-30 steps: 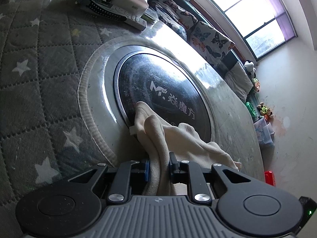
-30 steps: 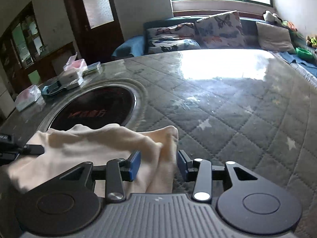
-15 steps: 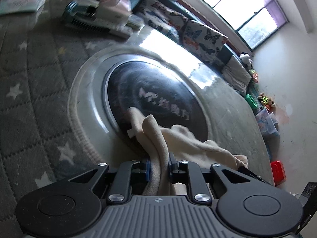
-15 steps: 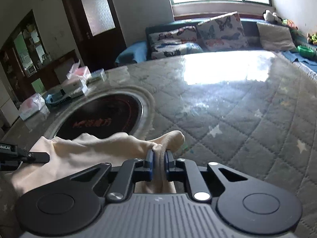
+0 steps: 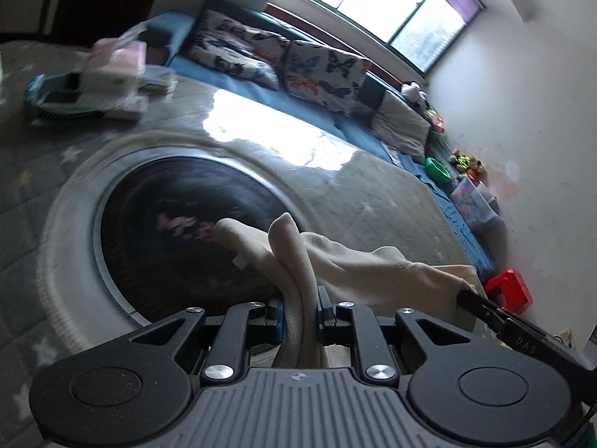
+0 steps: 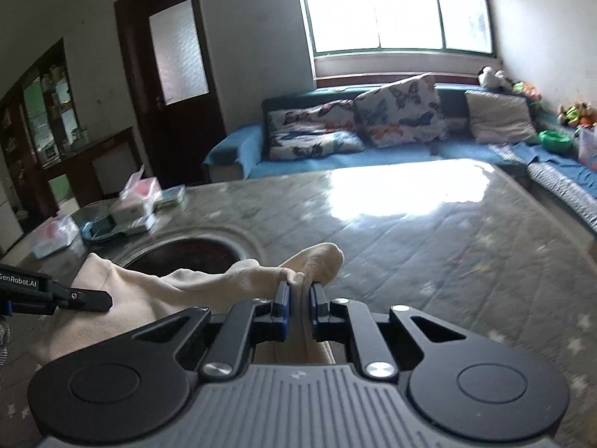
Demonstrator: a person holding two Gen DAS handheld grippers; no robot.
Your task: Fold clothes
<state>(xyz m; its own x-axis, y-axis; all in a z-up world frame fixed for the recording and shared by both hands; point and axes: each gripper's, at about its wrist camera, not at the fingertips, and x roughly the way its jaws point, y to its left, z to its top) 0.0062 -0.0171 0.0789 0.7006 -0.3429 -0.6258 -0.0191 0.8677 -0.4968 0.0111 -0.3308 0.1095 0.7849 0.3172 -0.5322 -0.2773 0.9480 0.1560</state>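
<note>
Daylight from the window (image 6: pixel 399 7) blew out into glare on the surface (image 6: pixel 403 194), while motion blur and fisheye curvature softened both views' edges.

Cloth (image 6: pixel 194 287) above table (image 6: pixel 429 246), stretched between left tool (image 5: pixel 298 308) and right tool (image 6: pixel 299 300), an edge pinched in each. Round plate (image 5: pixel 179 216) set in table, under cloth's far end. Boxes (image 6: pixel 130 205) on table beyond plate, left. Sofa (image 6: pixel 373 149) behind table, under window (image 6: pixel 399 3); cushions (image 6: pixel 395 115) on sofa.
</note>
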